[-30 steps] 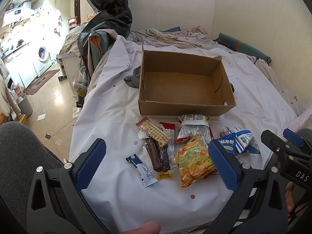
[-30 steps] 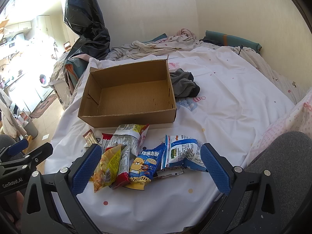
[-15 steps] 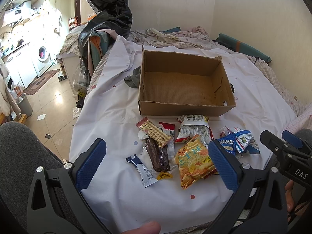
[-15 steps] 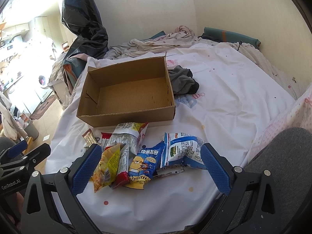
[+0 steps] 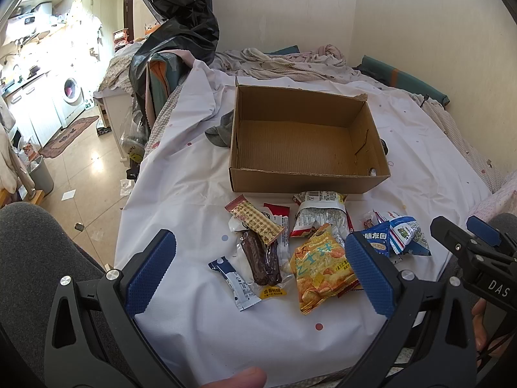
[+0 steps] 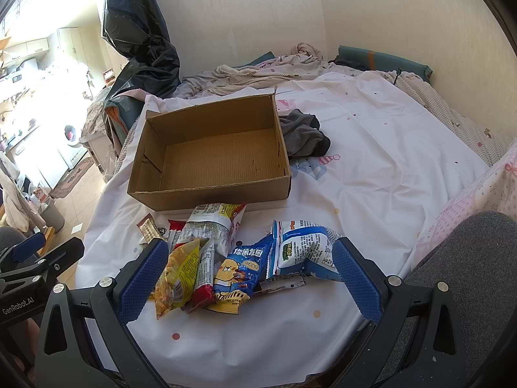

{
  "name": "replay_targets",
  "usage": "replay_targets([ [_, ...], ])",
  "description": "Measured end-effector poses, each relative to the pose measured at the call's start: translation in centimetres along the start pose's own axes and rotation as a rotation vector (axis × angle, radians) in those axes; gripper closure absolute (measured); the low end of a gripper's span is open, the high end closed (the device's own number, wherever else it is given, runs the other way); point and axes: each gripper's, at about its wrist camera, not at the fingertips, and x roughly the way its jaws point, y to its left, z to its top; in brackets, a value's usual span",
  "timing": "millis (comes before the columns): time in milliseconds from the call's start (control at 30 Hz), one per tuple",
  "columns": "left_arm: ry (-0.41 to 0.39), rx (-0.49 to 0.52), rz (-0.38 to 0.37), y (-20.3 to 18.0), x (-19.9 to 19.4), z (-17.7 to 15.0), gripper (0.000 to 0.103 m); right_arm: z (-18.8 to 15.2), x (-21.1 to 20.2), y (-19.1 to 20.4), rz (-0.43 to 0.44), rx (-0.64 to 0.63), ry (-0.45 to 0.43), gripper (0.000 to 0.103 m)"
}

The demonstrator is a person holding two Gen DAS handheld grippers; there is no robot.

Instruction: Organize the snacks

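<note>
Left wrist view hides part of the yellow chip bag [image 5: 320, 266] and the blue bear packet [image 5: 374, 241] behind the right pad of the left gripper [image 5: 260, 270], whose jaws stand wide apart and hold nothing. Small print on every wrapper is too blurred to read. A fingertip [image 5: 239, 378] is cut off by the bottom edge of that view.

Right wrist view shows the right gripper [image 6: 248, 278] likewise spread wide and empty, hovering over the snack pile near the front edge of the bed sheet [image 6: 371, 161]; its left pad covers part of the chip bag.

The cardboard box [image 5: 303, 142] sits open and empty in the middle of the sheet, long axis running across the bed, touching nothing of the pile just in front of it. A dark sausage stick [image 5: 261, 260] and a checked wafer bar [image 5: 253, 218] lie lengthwise toward the box; a white-blue sachet [image 5: 234, 283] lies alone, slanted, nearest the front edge. A grey cloth [image 6: 303, 135] lies against the box's far corner
</note>
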Motion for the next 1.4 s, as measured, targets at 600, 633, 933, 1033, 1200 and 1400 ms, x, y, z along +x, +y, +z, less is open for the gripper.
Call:
replay_targets([
  [600,0.0,-0.028,-0.02,0.8,-0.3,0.7,0.0,0.9,0.1,-0.9,0.036,0.046,0.029,0.0],
  [633,0.0,-0.031,-0.025,0.9,-0.3,1.0,0.0,1.3,0.3,-1.2,0.047,0.062,0.037,0.0],
  [933,0.043,-0.049,0.021,2.0,1.0,3.3,0.0,5.5,4.2,-5.3,0.074,0.147,0.182,0.0],
  [1033,0.075,-0.07,0.033,2.5,2.0,4.4,0.0,6.4,6.0,-6.8,0.088,0.195,0.238,0.0],
  [1200,0.167,-0.097,0.051,3.3,4.5,5.0,0.0,6.9,9.4,-8.5,0.077,0.242,0.347,0.0],
  [1400,0.294,-0.129,0.09,4.1,7.4,4.5,0.0,6.2,12.2,-11.2,-0.008,0.319,0.443,0.0],
])
